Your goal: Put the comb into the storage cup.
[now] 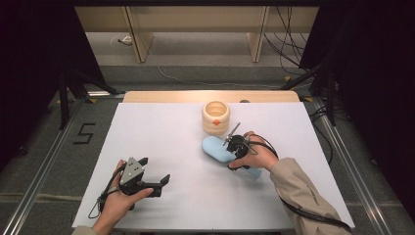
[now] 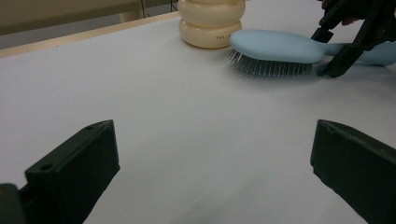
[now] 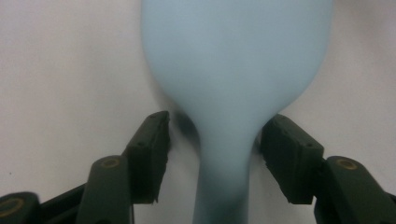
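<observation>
A light blue hairbrush [image 1: 215, 147] lies bristles down on the white table cover [image 1: 161, 127], just in front of a cream ribbed pot [image 1: 216, 117]. My right gripper [image 1: 234, 155] stands over the brush where the head narrows into the handle. In the right gripper view the brush [image 3: 238, 56] runs between the jaws of that gripper [image 3: 215, 158], which is open, with a gap on the left side. My left gripper [image 1: 154, 170] rests open at the front left with nothing in it. Its own view shows the gripper [image 2: 215, 172] facing the brush [image 2: 275, 45] and the pot [image 2: 212, 23].
The table's wooden back edge [image 1: 210, 95] lies behind the pot. Beyond it are wooden furniture legs and cables on the floor. Metal rails run along both sides of the table, and tripod legs [image 1: 73, 83] stand at the far left.
</observation>
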